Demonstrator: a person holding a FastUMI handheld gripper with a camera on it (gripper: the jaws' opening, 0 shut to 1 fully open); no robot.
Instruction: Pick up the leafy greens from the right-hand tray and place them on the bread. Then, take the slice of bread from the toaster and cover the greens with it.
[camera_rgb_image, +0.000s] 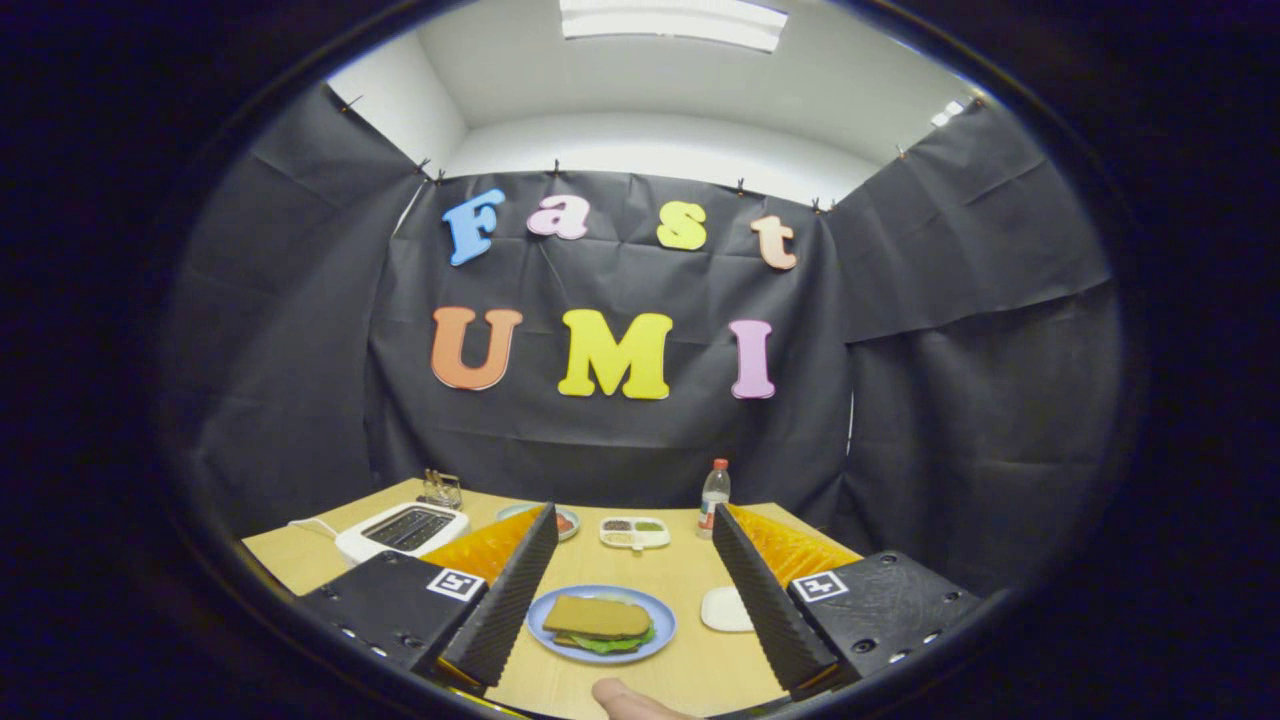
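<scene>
Low in the frame, the gripper (635, 590) hangs with its fingers spread wide apart, gripping nothing, and between them at lower centre sits the blue plate (548, 628) with a bread slice (597, 616) covering the greens (612, 644). The white toaster (401, 530) stands at lower left, a small white tray (724, 609) just right of the plate, a bottle (714, 497) further back on the table (660, 570).

Wide-open claw (630, 585), bare table (690, 660) between fingers, blue plate (601, 623) with sandwich (600, 622) ahead
</scene>
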